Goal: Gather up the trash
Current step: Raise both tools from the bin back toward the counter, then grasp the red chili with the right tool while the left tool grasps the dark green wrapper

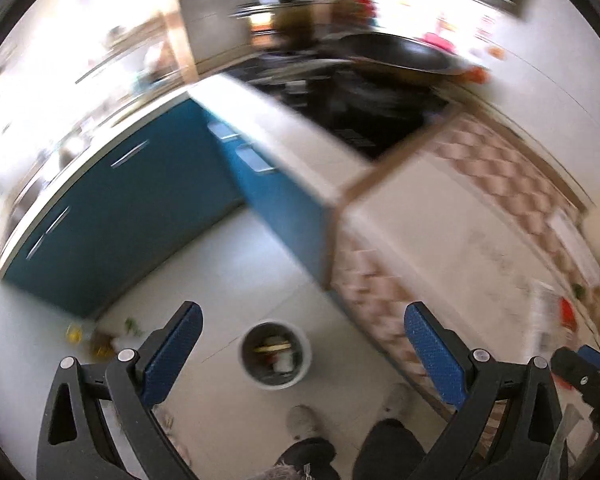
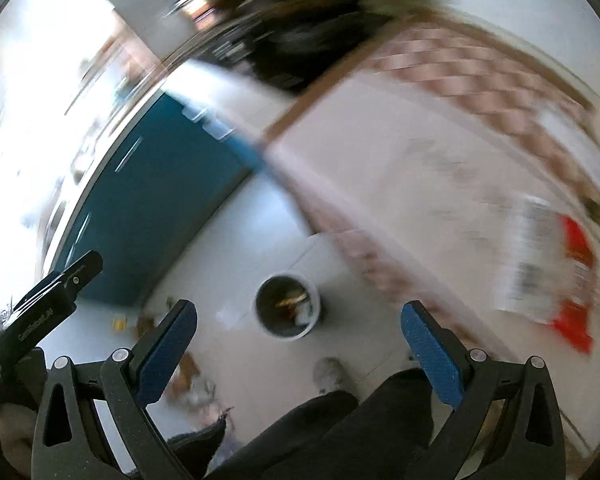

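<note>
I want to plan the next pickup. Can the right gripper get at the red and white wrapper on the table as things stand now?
Probably yes. The right gripper is open and empty, and the red and white wrapper lies exposed on the table with nothing on it. The picture is blurred, so details stay uncertain.

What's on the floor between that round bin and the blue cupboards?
In the right wrist view, bare pale floor surrounds the bin; scattered scraps lie further left, near the blue cupboards. The left wrist view shows likewise.
</note>
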`<state>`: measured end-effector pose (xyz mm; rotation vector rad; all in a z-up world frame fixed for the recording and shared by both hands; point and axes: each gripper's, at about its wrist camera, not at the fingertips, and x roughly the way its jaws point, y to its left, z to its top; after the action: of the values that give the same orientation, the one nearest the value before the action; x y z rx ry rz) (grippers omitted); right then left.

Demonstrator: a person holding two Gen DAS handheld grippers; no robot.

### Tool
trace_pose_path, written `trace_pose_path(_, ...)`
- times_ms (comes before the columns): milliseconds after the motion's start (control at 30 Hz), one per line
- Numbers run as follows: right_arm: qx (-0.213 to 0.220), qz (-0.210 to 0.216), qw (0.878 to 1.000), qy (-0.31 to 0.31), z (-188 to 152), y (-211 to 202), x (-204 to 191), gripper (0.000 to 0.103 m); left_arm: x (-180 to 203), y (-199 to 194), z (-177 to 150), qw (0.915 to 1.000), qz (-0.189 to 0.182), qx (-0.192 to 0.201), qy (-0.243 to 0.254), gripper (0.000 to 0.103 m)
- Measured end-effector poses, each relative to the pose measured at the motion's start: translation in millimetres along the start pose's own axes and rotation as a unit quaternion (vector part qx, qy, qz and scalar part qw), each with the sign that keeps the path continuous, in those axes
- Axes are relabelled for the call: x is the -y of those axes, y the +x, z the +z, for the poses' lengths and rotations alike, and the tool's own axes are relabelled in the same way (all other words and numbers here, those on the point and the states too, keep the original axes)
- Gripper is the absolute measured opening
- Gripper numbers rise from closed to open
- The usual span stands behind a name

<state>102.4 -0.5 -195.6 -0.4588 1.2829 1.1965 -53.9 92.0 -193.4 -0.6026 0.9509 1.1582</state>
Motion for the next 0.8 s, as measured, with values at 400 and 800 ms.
trace_pose_path(400,0.030,-0.167,0.938,0.301,-41,-92,348,0.102,337,47,30,0.9652,-0.126,-0.102,0.205,0.103)
trace_pose_path(800,-0.003,-0.226,0.879,0.420,-99,-66,519,0.071,496,136,10,0.9347,-0.149,-0.196,0.256,0.052)
